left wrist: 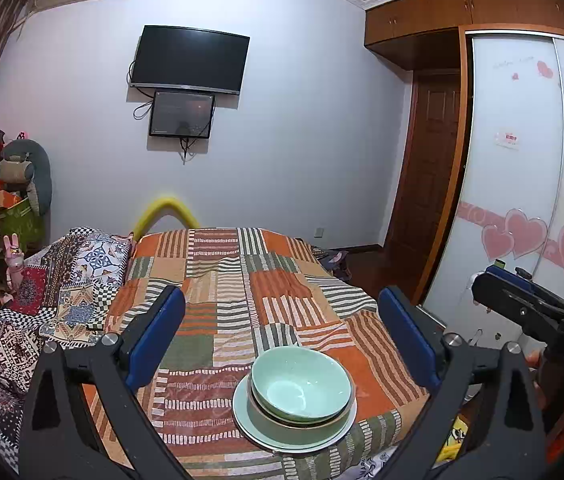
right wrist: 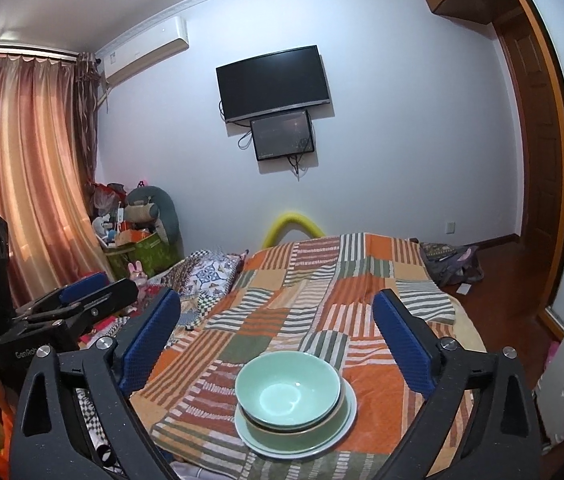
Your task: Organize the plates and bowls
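Note:
A pale green bowl (left wrist: 300,385) sits nested in a darker green bowl (left wrist: 302,428), both stacked on a pale green plate (left wrist: 344,434) near the front edge of the bed. The same stack shows in the right wrist view: top bowl (right wrist: 288,394), lower bowl (right wrist: 294,438), plate (right wrist: 346,424). My left gripper (left wrist: 282,312) is open and empty, held above and behind the stack. My right gripper (right wrist: 278,316) is open and empty, also above the stack. Each gripper shows in the other's view, the right one (left wrist: 522,300) and the left one (right wrist: 82,296).
The stack rests on a striped patchwork bedspread (left wrist: 242,280). A patterned quilt (left wrist: 66,280) lies at the bed's left. A cluttered pile of toys and boxes (right wrist: 134,232) stands by the curtains. A wardrobe (left wrist: 522,180) and wooden door (left wrist: 430,168) are at the right.

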Action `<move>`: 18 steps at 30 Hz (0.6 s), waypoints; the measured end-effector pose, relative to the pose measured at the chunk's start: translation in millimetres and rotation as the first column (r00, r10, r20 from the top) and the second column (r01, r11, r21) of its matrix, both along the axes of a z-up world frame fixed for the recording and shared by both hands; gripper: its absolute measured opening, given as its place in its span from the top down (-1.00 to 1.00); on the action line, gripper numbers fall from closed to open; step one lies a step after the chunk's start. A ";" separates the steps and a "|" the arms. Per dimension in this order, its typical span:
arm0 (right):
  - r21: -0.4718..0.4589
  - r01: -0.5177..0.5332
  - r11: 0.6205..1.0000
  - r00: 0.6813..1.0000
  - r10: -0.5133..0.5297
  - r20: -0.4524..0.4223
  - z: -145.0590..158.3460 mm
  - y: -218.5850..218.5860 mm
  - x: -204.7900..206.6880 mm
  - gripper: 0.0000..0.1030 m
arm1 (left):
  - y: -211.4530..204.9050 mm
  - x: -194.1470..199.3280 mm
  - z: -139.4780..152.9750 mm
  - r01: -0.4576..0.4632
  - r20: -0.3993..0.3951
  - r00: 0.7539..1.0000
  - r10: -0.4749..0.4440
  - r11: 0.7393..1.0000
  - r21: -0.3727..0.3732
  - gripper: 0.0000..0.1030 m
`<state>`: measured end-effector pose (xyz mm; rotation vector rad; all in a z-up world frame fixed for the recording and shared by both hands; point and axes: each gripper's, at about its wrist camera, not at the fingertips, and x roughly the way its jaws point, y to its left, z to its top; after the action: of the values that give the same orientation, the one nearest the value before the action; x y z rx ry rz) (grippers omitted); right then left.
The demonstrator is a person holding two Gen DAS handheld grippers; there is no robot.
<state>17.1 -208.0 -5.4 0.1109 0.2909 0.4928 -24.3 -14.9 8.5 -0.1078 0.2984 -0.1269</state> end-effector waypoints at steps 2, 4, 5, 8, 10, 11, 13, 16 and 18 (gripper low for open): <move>0.002 0.000 1.000 1.000 0.000 -0.003 -0.4 -0.5 -0.6 -0.88 | 0.0 0.4 -0.2 -0.003 0.002 1.000 0.003 1.000 0.006 -0.92; 0.005 0.000 1.000 1.000 0.001 -0.008 -1.0 -0.4 0.1 -0.88 | -0.1 -0.1 -1.0 -0.004 0.004 1.000 0.004 1.000 0.008 -0.92; 0.005 0.000 1.000 1.000 0.000 -0.009 -1.7 -1.0 -0.3 -0.88 | -0.1 0.2 -1.5 -0.004 0.003 1.000 0.004 1.000 0.009 -0.92; 0.008 0.002 1.000 1.000 -0.002 -0.012 -2.3 -2.2 -1.6 -0.88 | -0.6 1.0 -3.3 -0.005 -0.001 1.000 0.005 1.000 0.009 -0.93; 0.010 0.001 1.000 1.000 0.000 -0.015 -2.3 -2.5 -1.3 -0.88 | -0.6 1.8 -4.3 -0.002 -0.005 1.000 0.002 1.000 0.008 -0.93; 0.010 0.001 1.000 1.000 -0.001 -0.018 -2.0 -2.2 -0.8 -0.88 | -0.6 2.3 -4.2 -0.001 -0.006 1.000 0.001 1.000 0.008 -0.93; 0.010 0.001 1.000 1.000 0.000 -0.021 -2.0 -2.6 -0.3 -0.88 | -1.0 2.8 -4.6 -0.001 -0.007 1.000 0.001 1.000 0.008 -0.93; 0.011 -0.001 1.000 1.000 0.001 -0.023 -1.3 -2.8 -0.6 -0.88 | -0.2 3.4 -5.2 -0.004 -0.007 1.000 0.004 1.000 0.008 -0.93; 0.011 0.000 1.000 1.000 0.001 -0.024 -1.5 -2.5 -0.6 -0.88 | 0.0 3.0 -5.5 -0.003 -0.008 1.000 0.004 1.000 0.007 -0.93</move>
<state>16.5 -210.5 -6.9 0.1276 0.3116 0.4940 -21.3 -14.9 2.9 -0.1019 0.3068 -0.1219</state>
